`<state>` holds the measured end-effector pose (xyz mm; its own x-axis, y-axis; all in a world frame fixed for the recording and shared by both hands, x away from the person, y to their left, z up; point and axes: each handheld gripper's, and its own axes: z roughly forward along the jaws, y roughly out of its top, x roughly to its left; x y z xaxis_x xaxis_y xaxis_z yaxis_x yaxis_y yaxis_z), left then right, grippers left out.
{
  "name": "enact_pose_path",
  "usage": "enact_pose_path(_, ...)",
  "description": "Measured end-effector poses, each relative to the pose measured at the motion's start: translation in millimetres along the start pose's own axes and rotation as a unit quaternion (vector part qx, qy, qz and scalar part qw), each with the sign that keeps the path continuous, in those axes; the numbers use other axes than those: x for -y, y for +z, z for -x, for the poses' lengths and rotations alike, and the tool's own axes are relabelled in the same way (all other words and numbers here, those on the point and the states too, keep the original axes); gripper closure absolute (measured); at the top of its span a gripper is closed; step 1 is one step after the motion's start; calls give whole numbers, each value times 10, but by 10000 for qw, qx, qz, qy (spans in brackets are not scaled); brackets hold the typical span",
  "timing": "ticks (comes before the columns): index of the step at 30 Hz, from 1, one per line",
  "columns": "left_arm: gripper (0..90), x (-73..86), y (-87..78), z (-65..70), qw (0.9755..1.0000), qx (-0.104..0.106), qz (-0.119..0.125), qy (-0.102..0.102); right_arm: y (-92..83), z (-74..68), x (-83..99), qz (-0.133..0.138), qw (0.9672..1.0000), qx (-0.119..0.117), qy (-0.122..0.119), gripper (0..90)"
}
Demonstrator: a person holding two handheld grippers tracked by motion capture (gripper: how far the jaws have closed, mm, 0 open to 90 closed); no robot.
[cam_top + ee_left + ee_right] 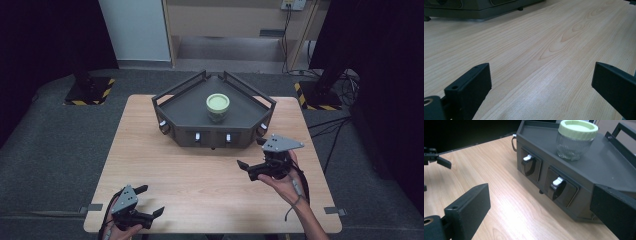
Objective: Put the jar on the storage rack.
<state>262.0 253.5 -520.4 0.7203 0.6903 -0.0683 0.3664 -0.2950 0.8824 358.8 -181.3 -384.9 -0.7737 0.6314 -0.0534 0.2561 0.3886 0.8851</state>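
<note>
A person works two hand-held tools at a light wooden counter (200,170); the right claw (251,153) hangs just in front of a dark, angular tray (185,107) with railed sides, its jaws spread wide and holding nothing; the left claw (148,200) sits low near the counter's near edge, well apart from the tray, its jaws likewise parted and empty over bare wood. A ribbed glass jar (574,141) with a pale green lid (578,128) stands upright near the middle of the tray's flat deck, touched by neither tool. Along the tray's front face run recessed panels with small white switches (557,181); the right gripper view looks straight across two of them, which lie nearer the right claw than the jar does. Judged from this, the work has barely begun: nothing is gripped, the lid is on, the jar is untouched; what appears to remain is the whole approach, whether to a switch or to the jar, then the grasp itself.
</note>
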Motion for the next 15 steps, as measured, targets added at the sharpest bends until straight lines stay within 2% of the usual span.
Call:
enact_pose_path(7, 13, -4, 0, -8, 10000, -9, 2, -25, -101, -60, 156, -18, 9999, 66, -110, 34)
enact_pose_path(15, 14, -1, -3, -17, 10000, -22, 21, -67, -184, -113, 394, -85, 10000, 25, -6, 34)
